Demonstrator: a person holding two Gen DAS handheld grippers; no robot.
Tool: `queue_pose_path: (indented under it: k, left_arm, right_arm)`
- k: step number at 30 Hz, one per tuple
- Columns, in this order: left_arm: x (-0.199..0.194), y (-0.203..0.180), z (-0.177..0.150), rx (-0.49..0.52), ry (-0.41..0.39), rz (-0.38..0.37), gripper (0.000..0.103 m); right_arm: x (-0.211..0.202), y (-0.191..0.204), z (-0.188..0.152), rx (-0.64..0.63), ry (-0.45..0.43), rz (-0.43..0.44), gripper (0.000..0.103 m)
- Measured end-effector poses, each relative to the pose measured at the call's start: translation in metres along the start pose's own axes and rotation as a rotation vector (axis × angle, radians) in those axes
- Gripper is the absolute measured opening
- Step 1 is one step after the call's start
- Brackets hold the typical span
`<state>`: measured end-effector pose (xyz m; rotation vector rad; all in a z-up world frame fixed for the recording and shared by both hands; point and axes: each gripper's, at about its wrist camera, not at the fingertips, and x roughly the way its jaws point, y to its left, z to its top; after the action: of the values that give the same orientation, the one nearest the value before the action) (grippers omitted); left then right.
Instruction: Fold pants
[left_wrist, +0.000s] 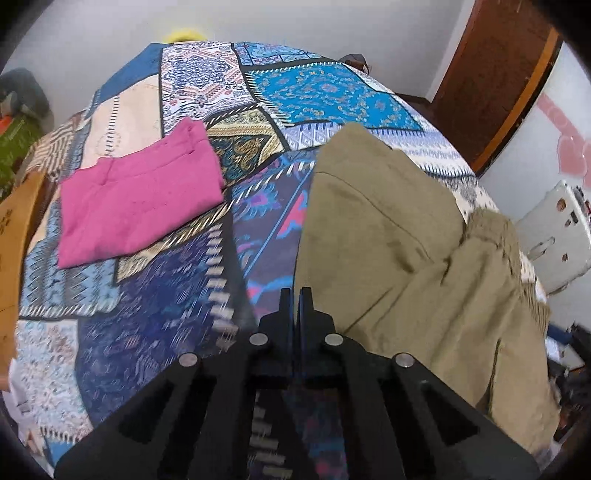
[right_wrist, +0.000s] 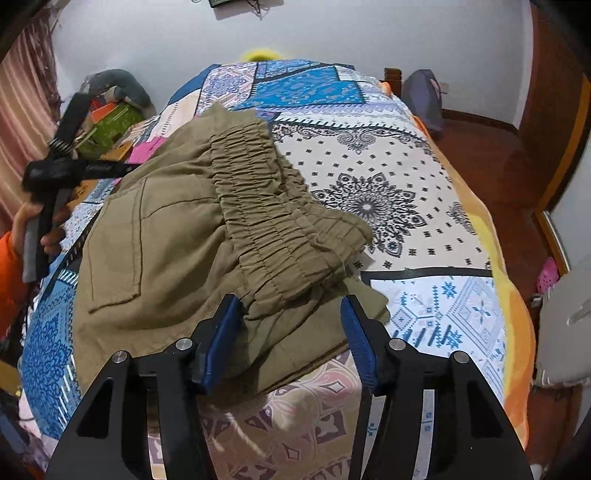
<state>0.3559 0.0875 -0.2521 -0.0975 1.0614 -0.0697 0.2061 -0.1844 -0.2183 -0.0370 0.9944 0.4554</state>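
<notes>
Both legs of the olive pants (right_wrist: 177, 236) hidden — perhaps folded under.

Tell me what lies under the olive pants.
The olive pants lie on the patchwork bedspread, which shows on all sides of them. Whether anything else is underneath cannot be seen, because the fabric covers it.

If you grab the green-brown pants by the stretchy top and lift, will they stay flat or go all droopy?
Probably droopy: the olive pants already lie in soft wrinkles on the bedspread. The gathered waistband looks bunchy, so it should pinch easily. They seem thin, so likely light.
</notes>
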Motion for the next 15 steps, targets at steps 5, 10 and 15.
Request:
queue_pose_path:
  k: [5, 10, 15]
  left_arm:
    - [-0.025, 0.007, -0.031, -0.001, 0.006, 0.023, 0.002]
    - [-0.052, 0.015, -0.073, -0.018, 0.008, 0.031, 0.002]
    - [-0.071, 0.027, -0.109, -0.079, 0.006, 0.022, 0.002]
  right_arm:
    - [-0.012, 0.002, 0.001, 0.019, -0.013, 0.016, 0.053]
    - [-0.022, 0.013, 0.002, -0.007, -0.031, 0.015, 0.053]
    - [-0.026, 0.023, 0.002, -0.019, -0.04, 0.027, 0.053]
